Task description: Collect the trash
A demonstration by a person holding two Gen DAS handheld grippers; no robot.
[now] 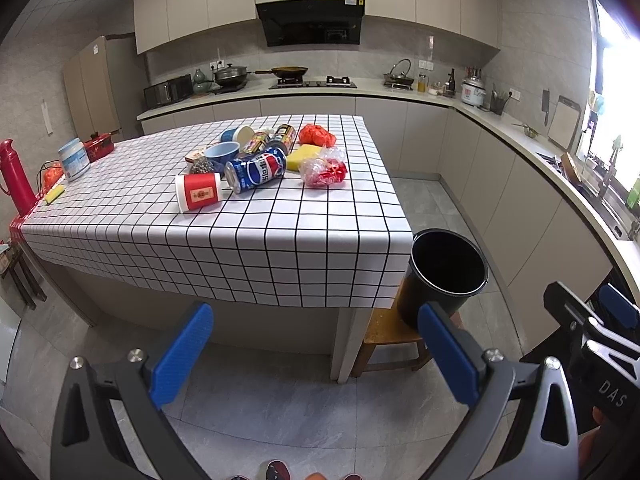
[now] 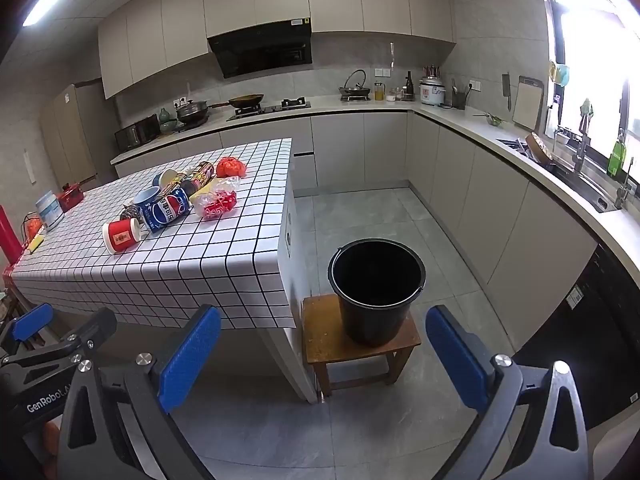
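Observation:
Trash lies in a pile on the checked tablecloth (image 1: 280, 232): a red paper cup (image 1: 199, 191) on its side, a blue Pepsi can (image 1: 256, 169), a blue bowl (image 1: 222, 153), more cans (image 1: 285, 134), a clear bag with red bits (image 1: 325, 169), a yellow sponge (image 1: 302, 156) and an orange bag (image 1: 317, 135). A black bucket (image 2: 377, 289) stands empty on a wooden stool (image 2: 332, 344) right of the table. My left gripper (image 1: 316, 352) is open and empty, well short of the table. My right gripper (image 2: 322, 358) is open and empty in front of the stool.
A red thermos (image 1: 16, 178), a white tub (image 1: 74, 159) and a red box (image 1: 98, 146) stand at the table's left end. Kitchen counters (image 2: 560, 188) run along the back and right walls. Grey tiled floor (image 2: 360, 220) lies between table and counters.

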